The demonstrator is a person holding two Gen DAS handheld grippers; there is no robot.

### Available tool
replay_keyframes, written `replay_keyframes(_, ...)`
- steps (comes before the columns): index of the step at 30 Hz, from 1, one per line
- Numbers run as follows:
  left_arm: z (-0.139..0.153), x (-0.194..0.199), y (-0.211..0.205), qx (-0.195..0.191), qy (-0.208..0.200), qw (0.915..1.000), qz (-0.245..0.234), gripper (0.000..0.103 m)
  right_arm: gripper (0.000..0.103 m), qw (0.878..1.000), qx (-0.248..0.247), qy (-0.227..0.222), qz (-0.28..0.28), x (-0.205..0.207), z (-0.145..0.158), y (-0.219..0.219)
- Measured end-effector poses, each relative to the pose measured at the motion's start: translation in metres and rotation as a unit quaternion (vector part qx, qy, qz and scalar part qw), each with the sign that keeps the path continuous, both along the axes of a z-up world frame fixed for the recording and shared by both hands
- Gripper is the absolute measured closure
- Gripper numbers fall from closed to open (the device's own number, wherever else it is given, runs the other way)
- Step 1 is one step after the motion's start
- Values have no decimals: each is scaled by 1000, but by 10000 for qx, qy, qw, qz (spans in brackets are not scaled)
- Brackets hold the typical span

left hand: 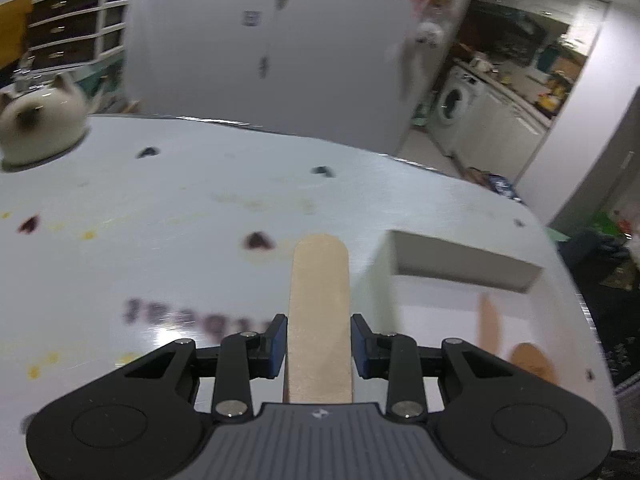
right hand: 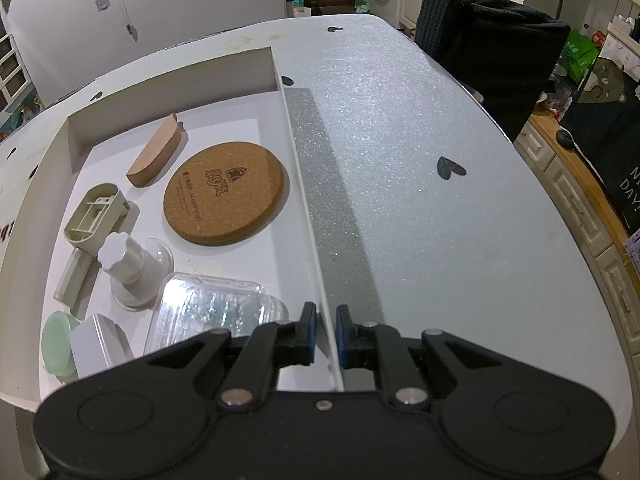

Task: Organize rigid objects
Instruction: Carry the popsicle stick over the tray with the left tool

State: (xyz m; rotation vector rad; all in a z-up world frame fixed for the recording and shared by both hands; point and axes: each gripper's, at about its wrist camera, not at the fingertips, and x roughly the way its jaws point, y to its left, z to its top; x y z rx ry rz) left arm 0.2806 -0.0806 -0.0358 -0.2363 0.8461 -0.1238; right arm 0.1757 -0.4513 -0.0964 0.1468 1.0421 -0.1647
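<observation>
My left gripper (left hand: 319,346) is shut on a flat pale wooden stick (left hand: 320,300) and holds it above the white table (left hand: 160,200). The white tray (left hand: 460,260) lies ahead to the right. My right gripper (right hand: 323,330) is shut on the tray's right wall (right hand: 304,184). In the tray lie a round cork coaster (right hand: 226,192), a wooden block (right hand: 156,156), a beige plastic holder (right hand: 96,216), a white suction knob (right hand: 128,264), a clear plastic box (right hand: 212,308), a white box (right hand: 98,344) and a green lid (right hand: 56,340).
A cat-shaped white teapot (left hand: 40,128) stands at the table's far left. A black chair back (right hand: 488,48) stands at the table's right edge. A cabinet (right hand: 580,200) runs along the right. Dark heart marks (right hand: 450,168) dot the tabletop.
</observation>
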Motion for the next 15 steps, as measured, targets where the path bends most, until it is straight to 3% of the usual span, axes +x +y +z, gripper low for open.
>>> replay_keyframes(9, -9, 17, -64, -199, 343, 9988, -283, 69, 91, 10000, -7, 0, 1, 0, 0, 0)
replay_keyframes(15, -20, 30, -90, 1, 400, 9985, -366, 69, 91, 10000, 8, -20, 13, 0, 0, 0)
